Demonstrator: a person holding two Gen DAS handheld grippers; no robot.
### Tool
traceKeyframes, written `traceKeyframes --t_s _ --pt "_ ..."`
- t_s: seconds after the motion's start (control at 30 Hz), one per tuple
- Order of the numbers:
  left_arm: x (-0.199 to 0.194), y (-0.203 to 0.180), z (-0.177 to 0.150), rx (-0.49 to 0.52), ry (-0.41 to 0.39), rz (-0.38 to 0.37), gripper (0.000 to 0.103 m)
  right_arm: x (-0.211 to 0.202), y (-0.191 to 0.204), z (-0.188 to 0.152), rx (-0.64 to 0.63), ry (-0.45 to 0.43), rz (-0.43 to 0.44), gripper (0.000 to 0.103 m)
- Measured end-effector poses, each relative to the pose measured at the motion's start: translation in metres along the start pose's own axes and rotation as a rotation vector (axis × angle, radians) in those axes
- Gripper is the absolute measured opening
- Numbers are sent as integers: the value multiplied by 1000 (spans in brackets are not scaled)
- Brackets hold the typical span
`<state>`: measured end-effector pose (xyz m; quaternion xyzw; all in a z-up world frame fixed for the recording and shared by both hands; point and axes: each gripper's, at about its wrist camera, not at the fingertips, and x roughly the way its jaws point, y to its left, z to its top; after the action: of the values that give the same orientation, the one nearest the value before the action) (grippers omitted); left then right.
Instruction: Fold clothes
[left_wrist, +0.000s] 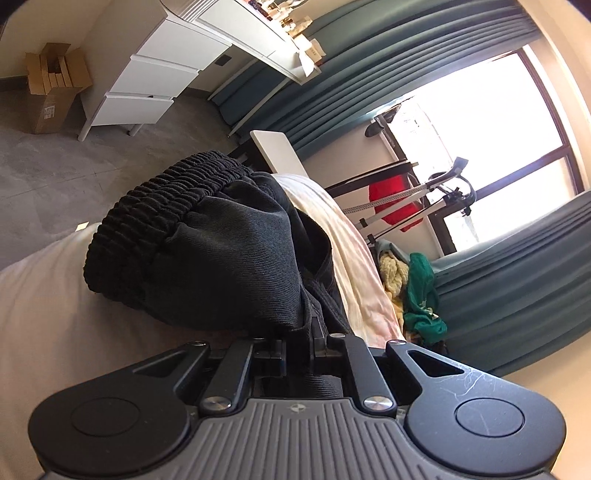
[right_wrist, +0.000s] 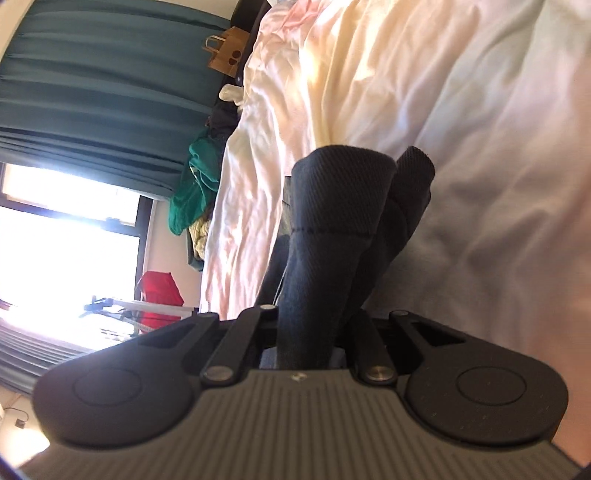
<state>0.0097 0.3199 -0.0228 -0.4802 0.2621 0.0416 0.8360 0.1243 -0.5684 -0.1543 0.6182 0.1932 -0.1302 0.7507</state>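
Note:
A pair of black trousers (left_wrist: 221, 251) with a ribbed elastic waistband (left_wrist: 159, 206) hangs bunched in front of my left gripper (left_wrist: 301, 332), which is shut on the fabric near the waist. In the right wrist view the same dark trousers (right_wrist: 332, 221) stand up in folds from my right gripper (right_wrist: 314, 332), which is shut on them, near a stitched hem. Both views are tilted sideways. The fingertips are hidden by cloth. The trousers are held above a bed with a pale sheet (right_wrist: 461, 110).
The pale sheet (left_wrist: 55, 314) fills the lower left of the left wrist view. A white drawer desk (left_wrist: 159, 74), cardboard boxes (left_wrist: 51, 85), teal curtains (left_wrist: 369, 66), a bright window, a drying rack with a red garment (left_wrist: 391, 199) and a pile of green and yellow clothes (left_wrist: 417, 291) stand around.

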Motion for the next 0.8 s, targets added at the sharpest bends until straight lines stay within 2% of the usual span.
traceKeyframes --t_s 0.17,0.3,0.57,0.63,0.7,0.8 --pt "-22 23 -14 32 36 19 12 -13 -3 -4 -28 -4 -12 11" --pt "-35 18 -20 131 -11 44 15 -8 -2 -5 -92 -12 -47 11" --pt "-58 6 -32 299 -34 180 22 -4 -17 -1 -74 8 -82 11" --pt "-64 -4 -33 357 -46 228 29 -6 -19 -2 -62 8 -77 11" --pt "-73 -14 -36 423 -58 255 46 -10 -21 -3 -65 6 -80 11" --pt "-84 -37 -44 563 -75 254 53 -13 -19 -6 -93 2 -91 12"
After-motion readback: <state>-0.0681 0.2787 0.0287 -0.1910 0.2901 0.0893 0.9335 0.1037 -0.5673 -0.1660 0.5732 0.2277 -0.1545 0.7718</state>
